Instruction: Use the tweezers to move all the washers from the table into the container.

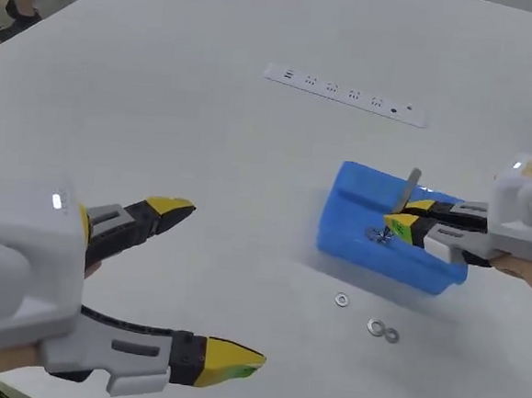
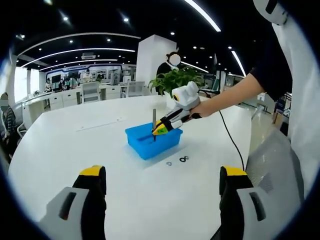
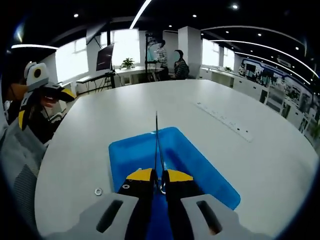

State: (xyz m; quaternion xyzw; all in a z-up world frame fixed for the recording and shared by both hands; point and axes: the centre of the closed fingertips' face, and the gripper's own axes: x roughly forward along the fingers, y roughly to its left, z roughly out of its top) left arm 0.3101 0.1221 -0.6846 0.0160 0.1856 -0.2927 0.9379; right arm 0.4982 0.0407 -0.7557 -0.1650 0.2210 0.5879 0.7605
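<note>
My right gripper (image 1: 400, 225) is shut on the thin metal tweezers (image 1: 409, 189) and hovers over the blue container (image 1: 354, 199), where a few small metal pieces (image 1: 377, 234) lie. In the right gripper view the tweezers (image 3: 156, 142) run forward between the closed jaws (image 3: 159, 176) above the container (image 3: 200, 167). Three washers (image 1: 342, 300) (image 1: 376, 327) (image 1: 392, 335) lie on the white table in front of the container. My left gripper (image 1: 209, 282) stands open at the near left, holding nothing. Its own view shows the container (image 2: 142, 146), the washers (image 2: 184, 159) and the right gripper (image 2: 162, 127).
A white power strip (image 1: 346, 93) lies on the table beyond the container, seen also as a power strip (image 3: 225, 120) in the right gripper view. A washer (image 3: 98, 191) lies left of the container there. Office desks, a plant and people stand far behind.
</note>
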